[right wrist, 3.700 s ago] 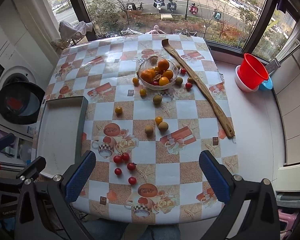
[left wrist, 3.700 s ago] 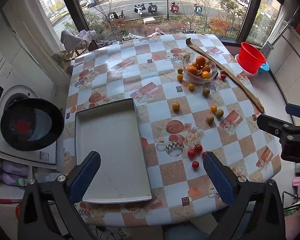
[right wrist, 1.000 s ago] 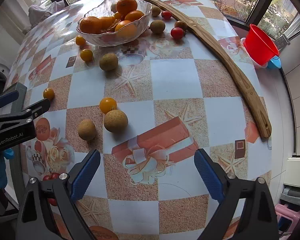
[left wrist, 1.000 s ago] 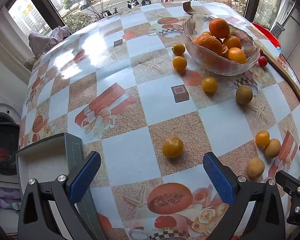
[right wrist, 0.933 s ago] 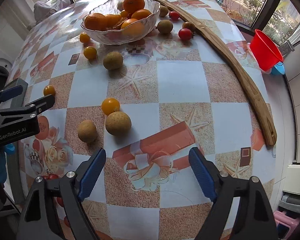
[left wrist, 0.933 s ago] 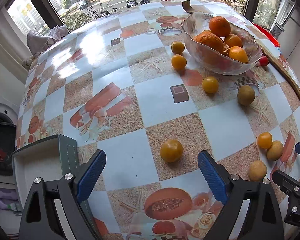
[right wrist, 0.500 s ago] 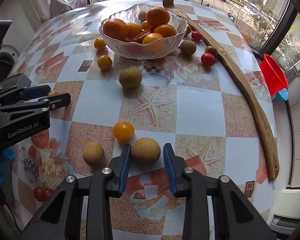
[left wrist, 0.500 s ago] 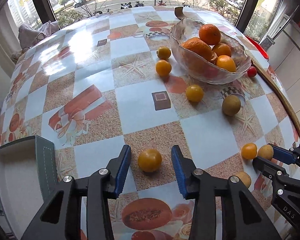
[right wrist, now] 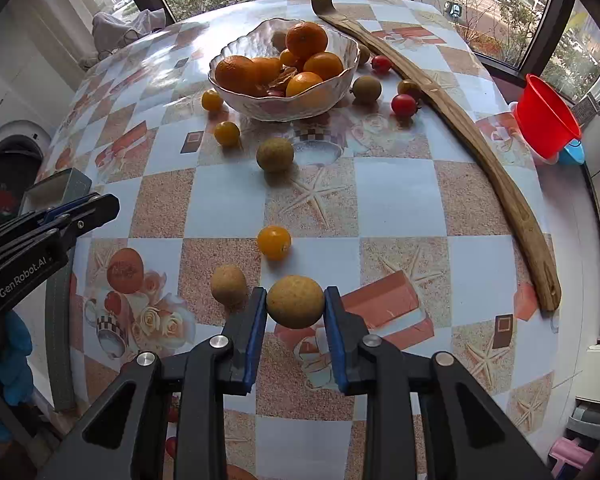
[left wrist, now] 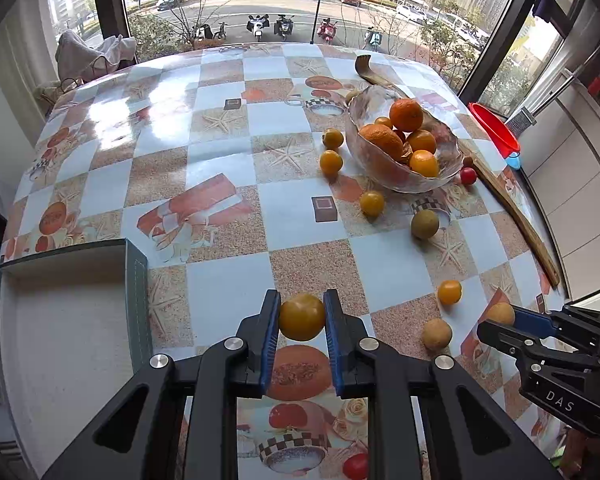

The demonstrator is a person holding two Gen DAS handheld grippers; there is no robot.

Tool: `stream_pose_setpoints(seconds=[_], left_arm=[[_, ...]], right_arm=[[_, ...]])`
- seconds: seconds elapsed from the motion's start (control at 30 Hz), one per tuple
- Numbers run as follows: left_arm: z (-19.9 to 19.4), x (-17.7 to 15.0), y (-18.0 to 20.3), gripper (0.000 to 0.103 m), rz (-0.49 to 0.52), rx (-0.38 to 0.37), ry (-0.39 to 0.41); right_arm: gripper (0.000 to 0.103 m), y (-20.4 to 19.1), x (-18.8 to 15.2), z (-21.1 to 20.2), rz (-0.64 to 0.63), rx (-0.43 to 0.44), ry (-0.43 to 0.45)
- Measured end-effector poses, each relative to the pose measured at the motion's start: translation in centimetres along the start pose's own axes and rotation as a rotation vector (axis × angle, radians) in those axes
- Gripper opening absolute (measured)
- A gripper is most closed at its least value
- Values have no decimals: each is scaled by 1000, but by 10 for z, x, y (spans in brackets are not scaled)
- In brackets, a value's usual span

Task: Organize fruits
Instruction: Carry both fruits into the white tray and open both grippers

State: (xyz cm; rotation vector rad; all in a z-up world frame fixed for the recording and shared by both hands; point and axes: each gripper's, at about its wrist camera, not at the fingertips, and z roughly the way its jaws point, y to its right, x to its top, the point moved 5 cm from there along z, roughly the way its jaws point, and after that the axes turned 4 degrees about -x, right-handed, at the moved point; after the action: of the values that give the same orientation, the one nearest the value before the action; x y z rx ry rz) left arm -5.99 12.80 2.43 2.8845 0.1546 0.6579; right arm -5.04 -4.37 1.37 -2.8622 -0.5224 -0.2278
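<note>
My left gripper [left wrist: 302, 316] is shut on a yellow tomato [left wrist: 302, 317] just above the tablecloth, right of the grey tray [left wrist: 71, 320]. My right gripper [right wrist: 295, 302] is shut on a tan round fruit [right wrist: 295, 301]; in the left wrist view that fruit [left wrist: 500, 313] shows at the right gripper's tip. A second tan fruit [right wrist: 228, 284] and a small orange tomato [right wrist: 274, 242] lie beside it. A glass bowl [right wrist: 243, 102] of oranges stands farther back, with several small fruits scattered around it.
A long curved wooden piece [right wrist: 472, 136] lies along the table's right side. A red bucket [right wrist: 546, 122] stands beyond the right edge. A greenish-brown fruit [right wrist: 275, 154] and red tomatoes [right wrist: 404, 104] lie near the bowl. A washing machine [right wrist: 7, 176] is at left.
Both grippers have moved forward and shut: the left on the yellow tomato, the right on the tan fruit. Half a second ago both sets of jaws still stood apart around the fruit.
</note>
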Motion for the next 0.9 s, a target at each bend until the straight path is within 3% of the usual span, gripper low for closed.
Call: stream_pose_setpoints(seconds=[0.23,0.47,0.7,0.9], left_arm=[[-39,-11,-42,23,-77,25,27],[-66,-36,-109,23,-164,118,36],[-73,-71,-173,23,-248,212,4],[-69,-97,-200,23,-284,249,-19]], right_arm=[[31,-48,11,-14,-49,55,8],[31,-126,24,-13,-149,128,6],[31,-216,29,-2,-266,200,-10],[31,-271,29,19,-346,206,-40]])
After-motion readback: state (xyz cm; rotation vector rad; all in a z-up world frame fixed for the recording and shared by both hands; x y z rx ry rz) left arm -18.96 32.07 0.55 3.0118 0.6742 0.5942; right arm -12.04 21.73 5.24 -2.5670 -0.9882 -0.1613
